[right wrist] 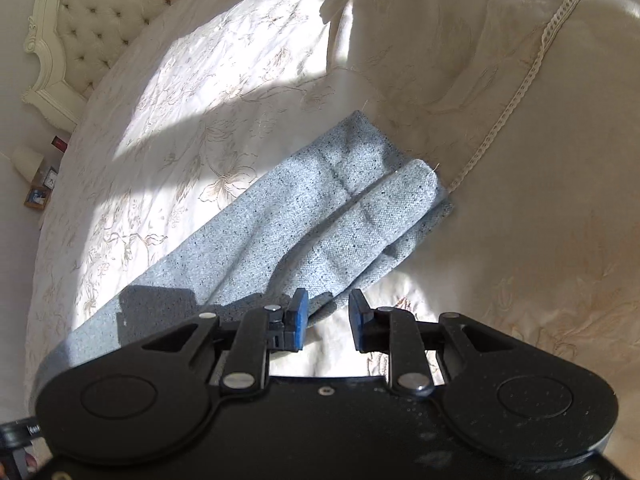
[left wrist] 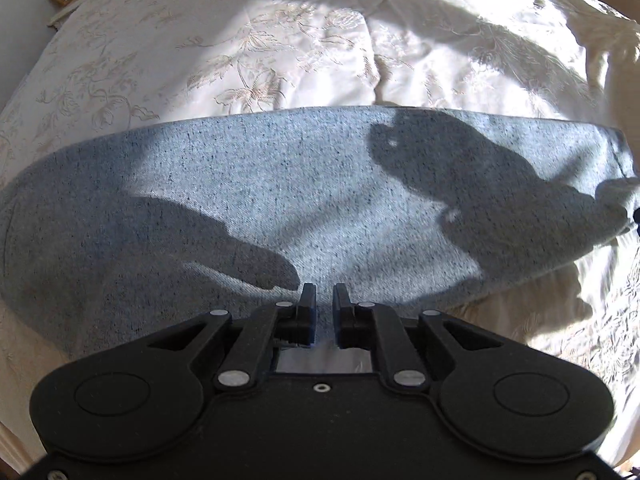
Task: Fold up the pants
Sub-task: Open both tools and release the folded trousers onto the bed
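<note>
Since both grippers hold nothing, fold can still slip. Pants (left wrist: pixel 304 200) laid flat across bed (left wrist: pixel 280 40), leg ends at 1 o'clock in right view, one cuff flopped skew over other. Left gripper (left wrist: pixel 324 294) parted narrowly over cloth, nothing pinched. Right gripper (right wrist: pixel 328 300) spread wider at pants' near edge, 6 o'clock, nothing between pads. Risks, tbh: only top layer gets nipped if jaws not sunk deep; bedspread could be caught along with denim; skewed cuffs probably baked into next fold if not squared.
</note>
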